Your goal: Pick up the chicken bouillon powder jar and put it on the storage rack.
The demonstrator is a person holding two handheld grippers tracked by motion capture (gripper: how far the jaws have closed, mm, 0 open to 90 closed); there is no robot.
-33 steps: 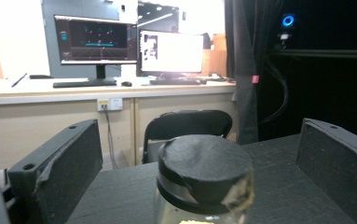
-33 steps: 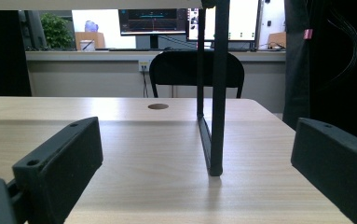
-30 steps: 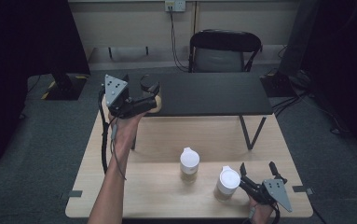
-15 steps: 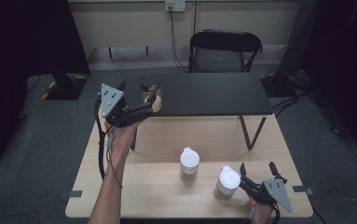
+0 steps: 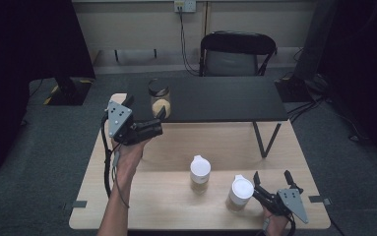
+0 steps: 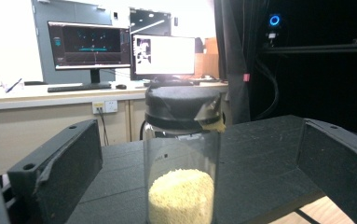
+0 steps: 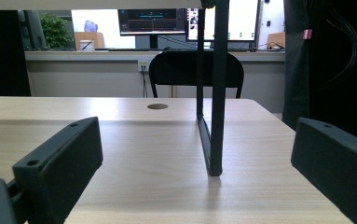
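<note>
Two wide-open jaws on left gripper (image 5: 146,129) flank glass jar (image 6: 181,161) w/o touching; jar sits near shelf (image 5: 210,98) edge, so a clumsy nudge could tip it. Right gripper (image 5: 273,188) also open, empty.

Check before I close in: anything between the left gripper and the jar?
Nothing: the left gripper view shows only bare black shelf before the jar; left gripper open.

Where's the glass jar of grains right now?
The glass jar of grains stands at the black shelf's left front corner, just ahead of the open left gripper.
</note>
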